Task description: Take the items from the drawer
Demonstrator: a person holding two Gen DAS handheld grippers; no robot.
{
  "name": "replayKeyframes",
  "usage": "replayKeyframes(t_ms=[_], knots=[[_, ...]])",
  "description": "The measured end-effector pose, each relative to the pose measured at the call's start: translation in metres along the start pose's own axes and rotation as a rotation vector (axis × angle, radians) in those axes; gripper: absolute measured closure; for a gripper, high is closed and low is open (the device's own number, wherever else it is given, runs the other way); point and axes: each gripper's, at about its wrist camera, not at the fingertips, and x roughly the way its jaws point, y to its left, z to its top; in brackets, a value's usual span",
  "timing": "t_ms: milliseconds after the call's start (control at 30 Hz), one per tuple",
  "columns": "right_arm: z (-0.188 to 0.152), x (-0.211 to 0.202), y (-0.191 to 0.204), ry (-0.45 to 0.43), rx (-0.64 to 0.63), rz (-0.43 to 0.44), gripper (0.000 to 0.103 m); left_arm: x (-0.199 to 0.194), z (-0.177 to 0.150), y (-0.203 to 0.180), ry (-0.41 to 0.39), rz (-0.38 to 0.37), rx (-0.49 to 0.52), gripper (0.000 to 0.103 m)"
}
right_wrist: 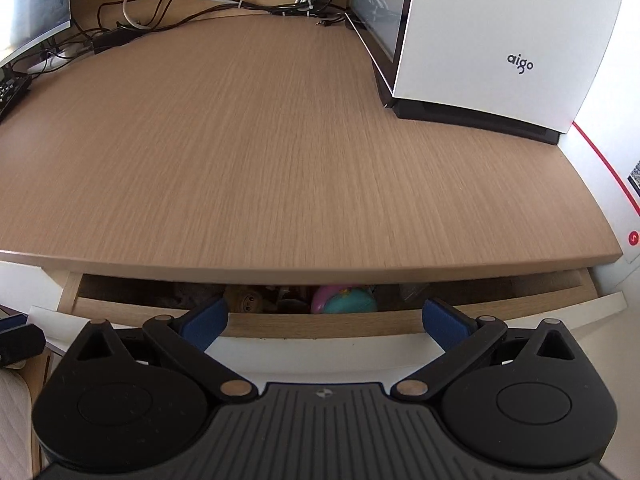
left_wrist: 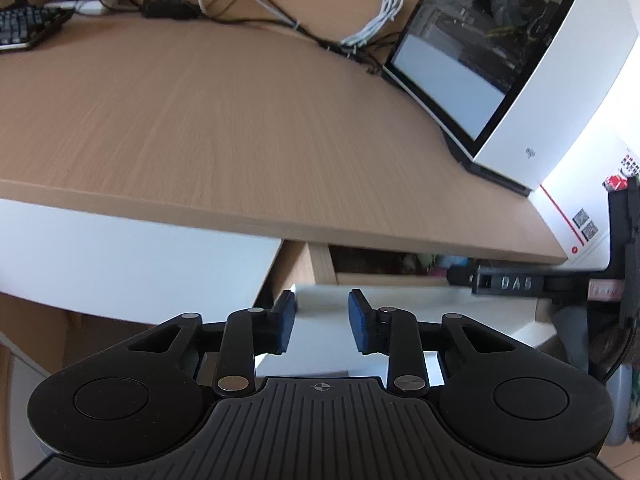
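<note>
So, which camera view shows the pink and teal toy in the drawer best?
The right wrist view: the pink and teal toy sits centred in the open drawer. The left wrist view shows only blurred colours under the desk edge.

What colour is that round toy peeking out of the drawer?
The toy is pink and turquoise, best seen in the right wrist view.

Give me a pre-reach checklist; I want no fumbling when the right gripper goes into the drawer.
1. Drawer open: ok, though only partly.
2. Right gripper open and empty: ok.
3. Left gripper open and empty: ok.
4. Target in sight: ok, pink-teal toy ahead of the right gripper.
5. Gap under desk wide enough: cannot tell.
6. Space on desk to set items: ok.
</note>
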Motion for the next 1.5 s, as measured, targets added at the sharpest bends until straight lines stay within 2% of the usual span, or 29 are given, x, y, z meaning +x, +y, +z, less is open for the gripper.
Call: replayKeyframes(t_ms=[100, 233, 533, 667, 700, 800, 1033, 1133, 1200, 1367, 1500], knots=[[-0.003, -0.002, -0.001, 0.000, 0.017, -0.003, 0.000, -0.007, 0.007, -0.017, -0.034, 0.054, 0.078, 0.072], [-0.012, -0.010, -0.005, -0.001, 0.017, 0.019, 0.000, -0.003, 0.013, -0.043, -0.005, 0.096, 0.156, 0.072], [-0.045, -0.041, -0.011, -0.003, 0.006, 0.073, 0.000, 0.010, -0.010, -0.073, 0.113, 0.095, 0.176, 0.072], [-0.055, -0.050, -0.019, 0.034, 0.011, 0.085, 0.000, 0.008, -0.016, -0.078, 0.110, 0.109, 0.180, 0.072], [-0.057, -0.055, -0.024, 0.008, 0.027, 0.094, 0.000, 0.008, -0.016, -0.078, 0.111, 0.110, 0.175, 0.072], [-0.052, -0.067, -0.036, -0.067, 0.012, 0.032, 0.000, 0.012, -0.016, -0.082, 0.113, 0.120, 0.191, 0.072], [-0.024, -0.035, -0.071, -0.038, 0.015, -0.035, 0.000, 0.015, -0.014, -0.085, 0.124, 0.121, 0.166, 0.072], [-0.022, -0.022, -0.086, 0.018, 0.038, -0.030, 0.000, 0.016, -0.010, -0.087, 0.144, 0.119, 0.132, 0.073], [-0.025, -0.018, -0.094, 0.069, 0.068, 0.010, 0.000, 0.019, -0.006, -0.090, 0.141, 0.109, 0.108, 0.073], [-0.031, -0.020, -0.092, 0.067, 0.013, 0.034, 0.000, 0.045, 0.008, -0.107, 0.128, 0.157, 0.129, 0.073], [-0.036, -0.024, -0.091, 0.070, 0.011, 0.036, 0.000, 0.068, 0.011, -0.118, 0.175, 0.183, 0.149, 0.074]])
